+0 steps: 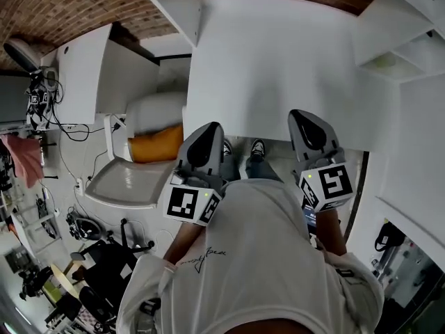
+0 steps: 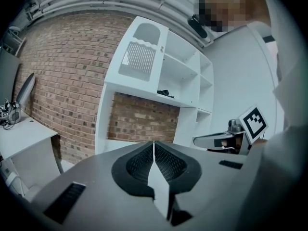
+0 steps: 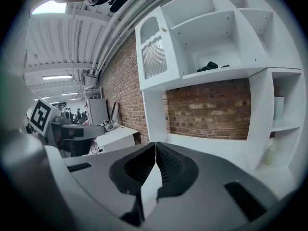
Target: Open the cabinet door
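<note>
Approach is the step in hand: left tool (image 2: pixel 154 146) and right tool (image 3: pixel 155 148), jaws pressed together on nothing, sit well below the slatted cabinet door (image 3: pixel 153 52), seemingly shut at the shelving's upper left, so next one must rise, part and take its knob (image 3: pixel 163 29)

Rough red brick wall (image 2: pixel 67 76) at nine o'clock; smooth matt white cabinet door (image 2: pixel 139 57), its panel ribbed; left tool (image 2: pixel 154 146) matt grey, seemingly plastic.
</note>
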{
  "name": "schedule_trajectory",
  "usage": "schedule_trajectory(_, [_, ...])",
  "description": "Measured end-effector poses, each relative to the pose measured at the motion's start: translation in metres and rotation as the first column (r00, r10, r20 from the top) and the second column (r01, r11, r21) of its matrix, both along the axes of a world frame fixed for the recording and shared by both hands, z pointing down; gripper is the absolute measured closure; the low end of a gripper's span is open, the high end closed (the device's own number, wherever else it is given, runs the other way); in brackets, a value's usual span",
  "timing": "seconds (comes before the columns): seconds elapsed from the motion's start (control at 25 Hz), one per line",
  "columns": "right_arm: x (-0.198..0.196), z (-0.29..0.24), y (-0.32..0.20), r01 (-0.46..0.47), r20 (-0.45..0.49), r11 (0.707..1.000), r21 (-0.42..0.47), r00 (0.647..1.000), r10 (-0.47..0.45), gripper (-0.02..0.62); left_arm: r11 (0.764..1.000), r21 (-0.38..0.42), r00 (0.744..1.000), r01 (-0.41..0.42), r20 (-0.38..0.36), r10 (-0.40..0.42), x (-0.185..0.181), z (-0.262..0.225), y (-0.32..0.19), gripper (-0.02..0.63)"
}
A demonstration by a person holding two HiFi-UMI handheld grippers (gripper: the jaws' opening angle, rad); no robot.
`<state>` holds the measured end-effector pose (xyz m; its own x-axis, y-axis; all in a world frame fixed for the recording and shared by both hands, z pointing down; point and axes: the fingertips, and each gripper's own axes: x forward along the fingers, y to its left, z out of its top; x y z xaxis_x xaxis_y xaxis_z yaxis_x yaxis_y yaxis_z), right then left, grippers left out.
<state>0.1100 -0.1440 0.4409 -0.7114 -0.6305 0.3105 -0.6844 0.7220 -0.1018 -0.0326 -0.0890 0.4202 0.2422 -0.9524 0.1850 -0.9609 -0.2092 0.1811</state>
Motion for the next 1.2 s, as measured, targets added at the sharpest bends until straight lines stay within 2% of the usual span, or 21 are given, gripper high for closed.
schedule_trajectory(0.12, [-0.007,-0.009,-0.006,-0.029,0.021,1.0,0.011,0.999,0.029,0.571,1.0,0.023,1.0,-0.008,-0.018,0.008,-0.012,-0.005,-0.012,0.586])
schedule_trajectory(0.36, [-0.027,-0.031,-0.011,-0.055,0.046,0.998,0.035,0.998,0.053,0.571,0.991,0.072,0.993,-0.116,0.014,0.116,-0.018,-0.02,-0.036,0.586])
schedule_trajectory(0.56, [-0.041,-0.049,-0.014,-0.064,0.038,0.996,0.066,0.997,0.061,0.569,0.983,0.1,0.988,-0.155,-0.006,0.157,-0.028,-0.029,-0.05,0.586])
schedule_trajectory(0.96, [-0.064,-0.076,-0.023,-0.019,-0.004,0.992,0.125,1.0,0.019,0.569,0.966,0.122,0.972,-0.229,-0.028,0.234,-0.037,-0.028,-0.053,0.586])
schedule_trajectory(1.2, [-0.067,-0.092,-0.032,-0.011,-0.029,0.986,0.166,0.999,0.016,0.569,0.964,0.126,0.971,-0.234,-0.026,0.239,-0.04,-0.027,-0.048,0.586])
